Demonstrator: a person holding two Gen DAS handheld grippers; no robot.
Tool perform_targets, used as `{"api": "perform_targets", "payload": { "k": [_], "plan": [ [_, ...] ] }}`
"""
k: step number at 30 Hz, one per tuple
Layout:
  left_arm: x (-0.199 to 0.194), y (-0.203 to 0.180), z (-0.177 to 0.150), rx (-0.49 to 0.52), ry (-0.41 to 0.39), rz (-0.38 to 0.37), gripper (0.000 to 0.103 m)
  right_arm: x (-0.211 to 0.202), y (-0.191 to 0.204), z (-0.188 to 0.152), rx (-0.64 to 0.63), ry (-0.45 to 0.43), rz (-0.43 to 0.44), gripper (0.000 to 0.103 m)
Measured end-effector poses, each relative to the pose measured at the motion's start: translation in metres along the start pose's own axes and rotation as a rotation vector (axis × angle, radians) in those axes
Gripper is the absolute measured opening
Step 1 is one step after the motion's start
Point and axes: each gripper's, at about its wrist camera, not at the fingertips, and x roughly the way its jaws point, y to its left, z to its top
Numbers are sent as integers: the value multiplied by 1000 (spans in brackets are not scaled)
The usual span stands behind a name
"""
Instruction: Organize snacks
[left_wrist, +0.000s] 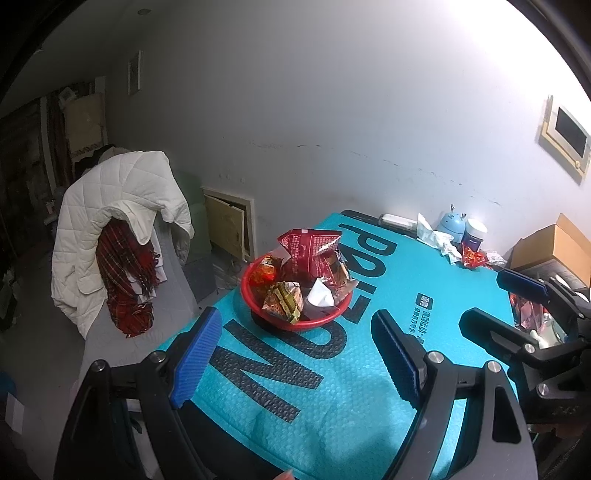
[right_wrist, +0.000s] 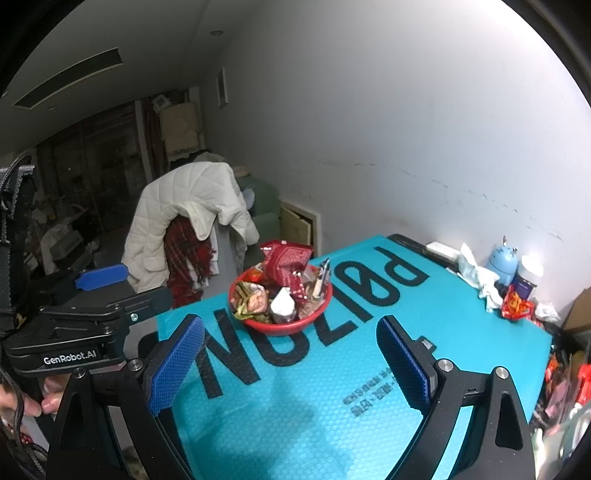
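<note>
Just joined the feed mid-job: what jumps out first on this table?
A red bowl heaped with snack packets sits near the far left corner of the bright teal mat with big black letters. More clutter, with a blue jar, lines the wall on the right. Both grippers, left and right, hover open and empty.

one red bowl (right_wrist: 280, 325) is sitting on one teal mat (right_wrist: 332, 387), holding a heap of snack packs (right_wrist: 286, 264) too jumbled for counting, while two grippers, left (left_wrist: 297, 360) and right (right_wrist: 291, 363), are showing, and one jar (right_wrist: 529, 277), one blue gadget (right_wrist: 501, 261) and one white jacket (right_wrist: 192, 206) are sitting behind.
</note>
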Motion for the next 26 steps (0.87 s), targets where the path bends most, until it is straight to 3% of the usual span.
{"api": "perform_targets", "payload": {
  "k": [26],
  "plan": [
    [14, -1, -6, 45, 49, 21, 83, 9, 0, -1, 15, 28, -44, 96]
  ]
}}
